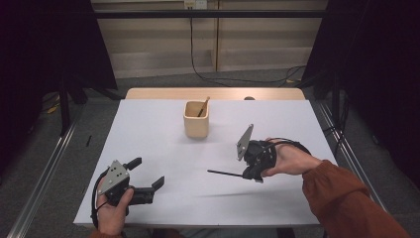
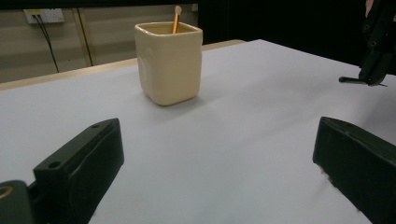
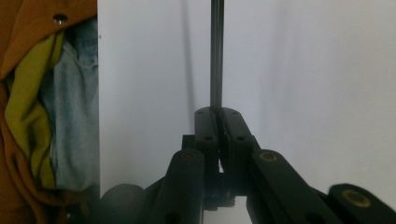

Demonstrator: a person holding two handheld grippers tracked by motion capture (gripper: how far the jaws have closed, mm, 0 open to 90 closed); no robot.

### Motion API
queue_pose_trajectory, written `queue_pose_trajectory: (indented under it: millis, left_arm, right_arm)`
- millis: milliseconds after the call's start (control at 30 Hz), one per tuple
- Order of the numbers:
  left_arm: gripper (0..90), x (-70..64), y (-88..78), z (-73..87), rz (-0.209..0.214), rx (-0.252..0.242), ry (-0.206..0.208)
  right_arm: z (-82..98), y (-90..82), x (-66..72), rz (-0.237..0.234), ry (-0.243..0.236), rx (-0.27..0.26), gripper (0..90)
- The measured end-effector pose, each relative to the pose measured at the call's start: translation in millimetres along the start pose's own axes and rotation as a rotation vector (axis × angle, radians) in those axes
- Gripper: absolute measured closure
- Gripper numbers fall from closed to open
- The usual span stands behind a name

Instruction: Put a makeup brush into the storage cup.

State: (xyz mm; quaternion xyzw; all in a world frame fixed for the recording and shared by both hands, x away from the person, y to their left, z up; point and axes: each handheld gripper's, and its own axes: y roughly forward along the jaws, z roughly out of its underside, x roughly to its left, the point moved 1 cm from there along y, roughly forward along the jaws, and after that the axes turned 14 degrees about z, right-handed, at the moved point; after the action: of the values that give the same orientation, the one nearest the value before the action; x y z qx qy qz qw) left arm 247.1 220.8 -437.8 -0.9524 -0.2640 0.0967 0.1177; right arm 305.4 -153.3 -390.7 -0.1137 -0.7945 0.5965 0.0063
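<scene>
Checking high view first, then each gripper view.
High view, cup: cream square cup [image 1: 196, 120] stands far-centre on the white table [image 1: 148, 129], upright, with a thin wooden stick [image 1: 203, 106] leaning inside it.
High view, right gripper: right gripper [image 1: 246, 173] is right of centre, near side of the cup and apart from it; jaws clamped on a thin black rod [image 1: 225, 173] that pokes left, raised above the table over its own shadow.
High view, left gripper: left gripper [image 1: 147, 172] is near-left, jaws wide, nothing between them.
High view, room: bare table between the two grippers and around the cup; left gripper sits close to the near edge.
Left gripper view, cup: cup [image 2: 169, 62] ahead and left of centre, stick [image 2: 176, 17] rising past its rim.
Left gripper view, jaws: spread wide over bare table; the other gripper and rod tip [image 2: 350, 80] at far right.
Right gripper view, jaws: pressed together on the rod [image 3: 216, 53], which runs straight ahead over the table.
Right gripper view, edge: table edge at left, clothing [image 3: 42, 102] beyond it.
</scene>
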Motion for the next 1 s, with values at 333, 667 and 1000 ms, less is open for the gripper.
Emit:
queue_pose_trajectory:
  millis: [333,667,1000]
  left_arm:
    - [1.9,0.7,-1.2,-1.2,0.012,-0.001,-0.003]
    - [1.4,-4.7,-12.6,-14.1,0.058,-0.073,0.038]
    - [1.1,-6.7,-15.5,-36.2,0.112,-0.081,0.049]
  right_arm:
    - [-1.0,7.9,2.1,0.009,-0.053,0.096,86.1]
    - [2.4,9.7,-2.6,0.001,-0.038,0.048,86.1]
    - [2.6,9.7,-3.0,-0.003,-0.025,0.042,86.1]
